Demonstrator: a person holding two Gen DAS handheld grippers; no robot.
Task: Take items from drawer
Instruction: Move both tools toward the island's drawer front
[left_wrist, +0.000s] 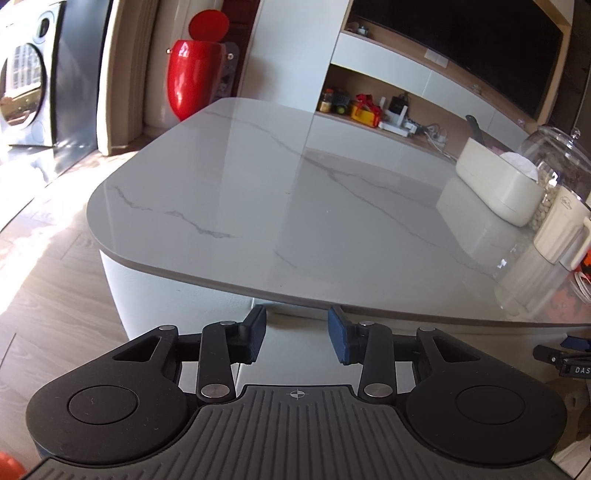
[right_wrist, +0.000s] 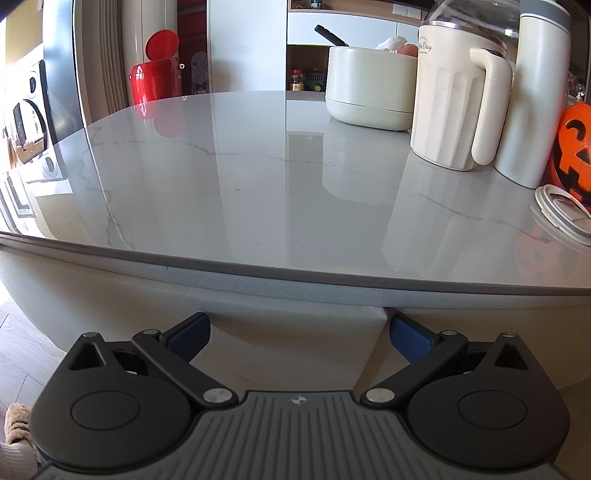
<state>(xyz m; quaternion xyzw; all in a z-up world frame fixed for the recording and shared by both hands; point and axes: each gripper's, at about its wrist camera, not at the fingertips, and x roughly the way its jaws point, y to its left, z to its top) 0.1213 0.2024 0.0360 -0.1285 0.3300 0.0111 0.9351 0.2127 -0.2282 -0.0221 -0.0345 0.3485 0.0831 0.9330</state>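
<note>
Both grippers, left (left_wrist: 297, 338) and right (right_wrist: 299, 338), are spread, empty, below the table edge (right_wrist: 295, 275); the drawer front (right_wrist: 295, 343) should be gripped squarely.

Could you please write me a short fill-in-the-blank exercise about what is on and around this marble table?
1. The bin standing beyond the table is coloured ____.
2. The face on the orange bucket is that of a ____.
3. The cream jug has its handle on the side facing the ____ in the right wrist view.
4. Nothing lies between the pads of the left gripper, so it is ____.

Missing words: red; pumpkin; right; open
</note>
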